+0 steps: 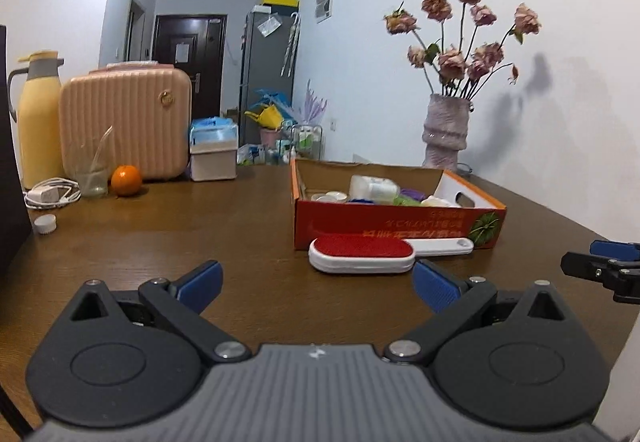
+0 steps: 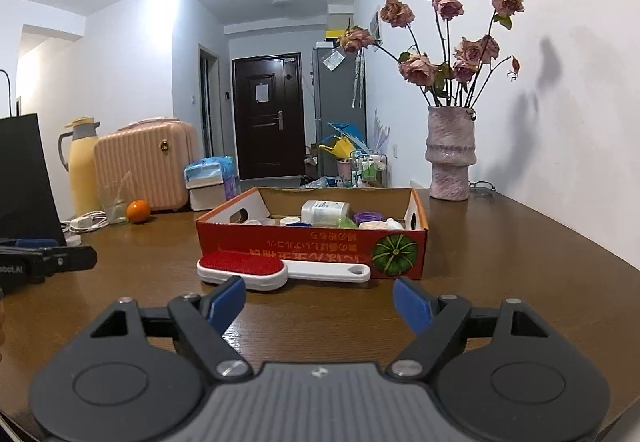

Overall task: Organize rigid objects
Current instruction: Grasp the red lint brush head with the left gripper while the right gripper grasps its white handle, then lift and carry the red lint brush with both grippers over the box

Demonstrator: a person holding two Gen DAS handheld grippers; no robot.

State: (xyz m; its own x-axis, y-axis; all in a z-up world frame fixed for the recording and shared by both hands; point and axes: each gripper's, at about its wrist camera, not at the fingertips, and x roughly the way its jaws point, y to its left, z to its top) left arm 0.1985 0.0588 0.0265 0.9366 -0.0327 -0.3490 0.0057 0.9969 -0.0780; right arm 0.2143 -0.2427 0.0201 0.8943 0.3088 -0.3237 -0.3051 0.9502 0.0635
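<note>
The table (image 2: 520, 262) lay bare to the right of the box (image 2: 312, 246), up to the wall and the vase (image 2: 450, 158); its left end was crowded by a suitcase (image 1: 126, 122), flask (image 1: 38, 118), glass (image 1: 90, 170) and orange (image 1: 126, 180). The brush (image 2: 256, 269) lay flat against the box's near wall, handle pointing right. The right gripper (image 2: 320, 300) stood wide with nothing between its pads, just short of the brush. The left gripper (image 1: 316, 284) was likewise spread and empty, the brush head just beyond its right finger.
</note>
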